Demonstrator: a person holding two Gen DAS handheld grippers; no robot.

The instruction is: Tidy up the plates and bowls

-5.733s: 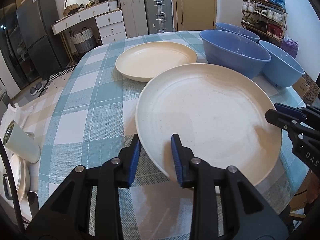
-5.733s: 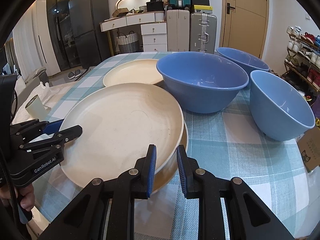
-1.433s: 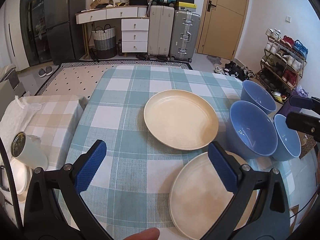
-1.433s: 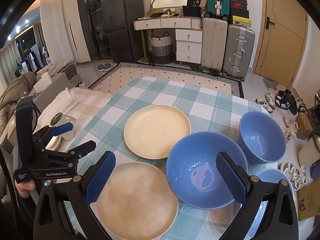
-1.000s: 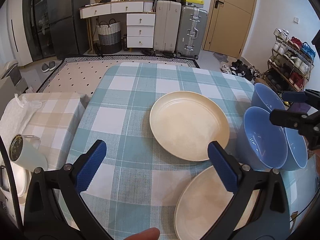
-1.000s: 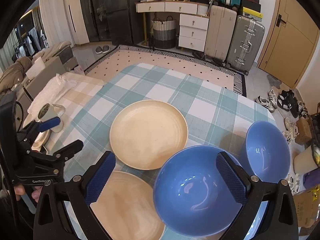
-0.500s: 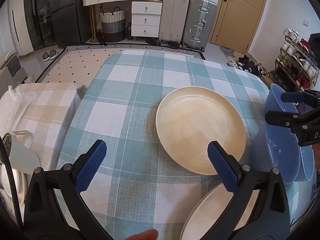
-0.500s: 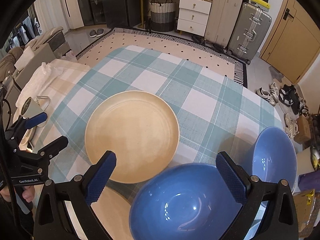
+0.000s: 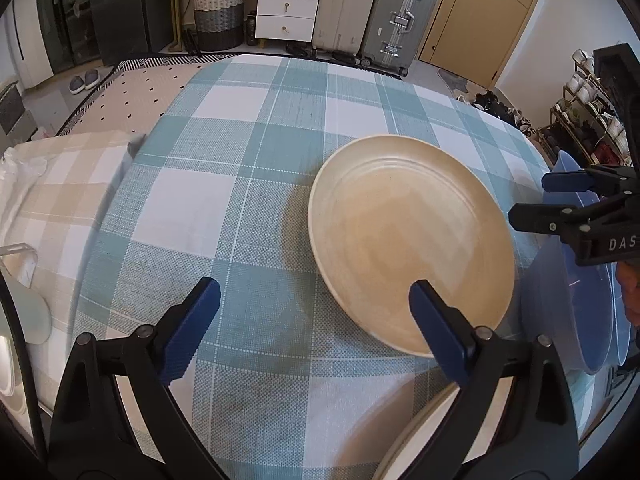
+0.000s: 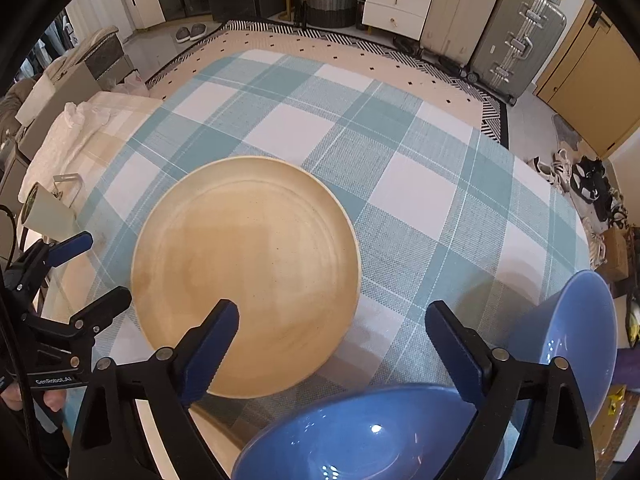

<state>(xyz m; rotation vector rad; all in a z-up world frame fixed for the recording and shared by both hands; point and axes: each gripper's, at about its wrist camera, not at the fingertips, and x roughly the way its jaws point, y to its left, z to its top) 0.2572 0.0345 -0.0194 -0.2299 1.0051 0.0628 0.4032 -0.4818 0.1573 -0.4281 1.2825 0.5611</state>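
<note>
You hover both grippers, left (image 9: pixel 316 328) and right (image 10: pixel 332 344), over the plate (image 10: pixel 246 268). Jaws are closing from wide, nothing pinched. Next: likely grip its rim at 2 sides.

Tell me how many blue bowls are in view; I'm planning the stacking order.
2 show in the right wrist view: one blue bowl at the bottom edge, cut off by the frame, and another at the table's right side. More may sit out of frame.

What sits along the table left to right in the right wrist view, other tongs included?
left tongs → cream plate → checked tablecloth → blue bowl at the right edge
</note>
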